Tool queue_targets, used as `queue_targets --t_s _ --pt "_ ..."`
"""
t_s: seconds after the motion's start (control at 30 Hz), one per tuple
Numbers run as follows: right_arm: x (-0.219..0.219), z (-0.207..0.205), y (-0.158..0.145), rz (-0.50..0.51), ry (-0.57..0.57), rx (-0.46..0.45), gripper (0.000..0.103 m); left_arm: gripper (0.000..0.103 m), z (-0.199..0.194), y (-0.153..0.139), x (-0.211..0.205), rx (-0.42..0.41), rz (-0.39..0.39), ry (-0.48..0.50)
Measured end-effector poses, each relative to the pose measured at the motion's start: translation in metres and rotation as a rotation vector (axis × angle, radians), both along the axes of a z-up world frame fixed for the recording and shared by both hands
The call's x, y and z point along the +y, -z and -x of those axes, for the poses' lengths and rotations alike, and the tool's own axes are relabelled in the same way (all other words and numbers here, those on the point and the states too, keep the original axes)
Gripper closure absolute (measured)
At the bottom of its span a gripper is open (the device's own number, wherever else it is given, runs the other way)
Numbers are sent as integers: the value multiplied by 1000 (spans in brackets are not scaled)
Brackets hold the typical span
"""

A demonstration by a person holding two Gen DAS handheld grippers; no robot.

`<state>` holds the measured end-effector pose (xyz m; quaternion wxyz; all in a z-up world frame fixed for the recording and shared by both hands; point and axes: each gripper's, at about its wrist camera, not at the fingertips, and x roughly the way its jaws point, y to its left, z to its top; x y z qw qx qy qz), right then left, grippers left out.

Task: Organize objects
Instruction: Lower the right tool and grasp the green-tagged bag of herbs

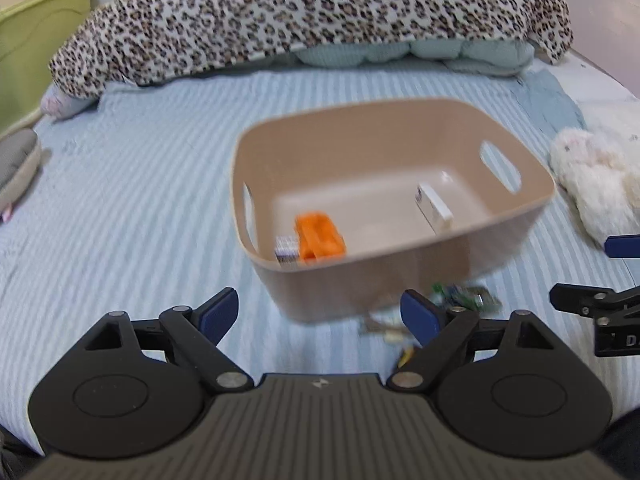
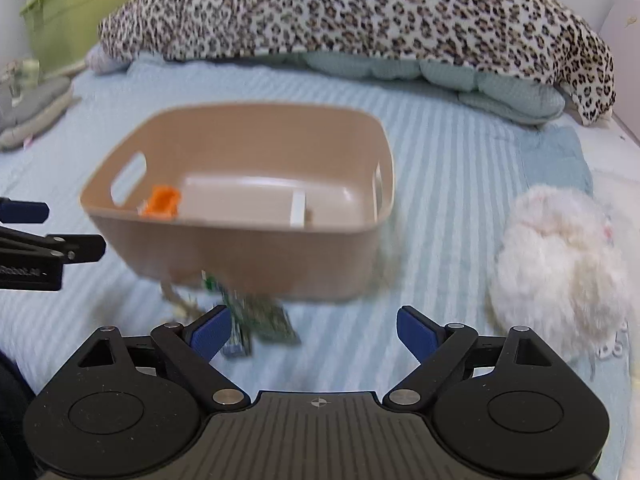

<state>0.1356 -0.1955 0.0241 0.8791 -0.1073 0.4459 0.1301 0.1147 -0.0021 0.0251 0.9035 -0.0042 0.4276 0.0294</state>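
A tan plastic bin (image 1: 400, 268) with cut-out handles sits on the striped blue bedspread; it also shows in the right wrist view (image 2: 240, 256). Inside lie an orange block (image 1: 320, 236), a small printed box (image 1: 286, 250) and a white box (image 1: 434, 208). Small green packets (image 2: 260, 316) and a beige string lie on the bed just in front of the bin. My left gripper (image 1: 320, 314) is open and empty before the bin. My right gripper (image 2: 314, 328) is open and empty, its left fingertip beside the green packets.
A white plush toy (image 2: 560, 276) lies right of the bin. A leopard-print blanket (image 1: 312, 12) over pale cushions fills the back. A grey pad (image 1: 16, 164) lies at the left edge. A green headboard (image 1: 36, 40) stands at the back left.
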Motion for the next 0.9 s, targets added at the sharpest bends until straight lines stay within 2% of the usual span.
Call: queue_targets --t_s 0.23,0.4,0.63,0.73,0.83,0.9 --pt "-4 8 29 24 26 68 12 13 11 40 -8 95 5 10" --pt "0 9 38 47 23 74 12 13 10 62 -11 181 70 10" --pt "4 4 52 59 5 93 11 13 0 81 -20 231 122 35" --pt "7 0 58 72 -16 91 11 13 -5 86 -23 228 152 48" --pt "13 -5 62 99 -39 86 11 13 -13 92 -26 244 136 34" --pt "17 -7 64 114 -50 75 12 14 -14 94 -25 251 161 32"
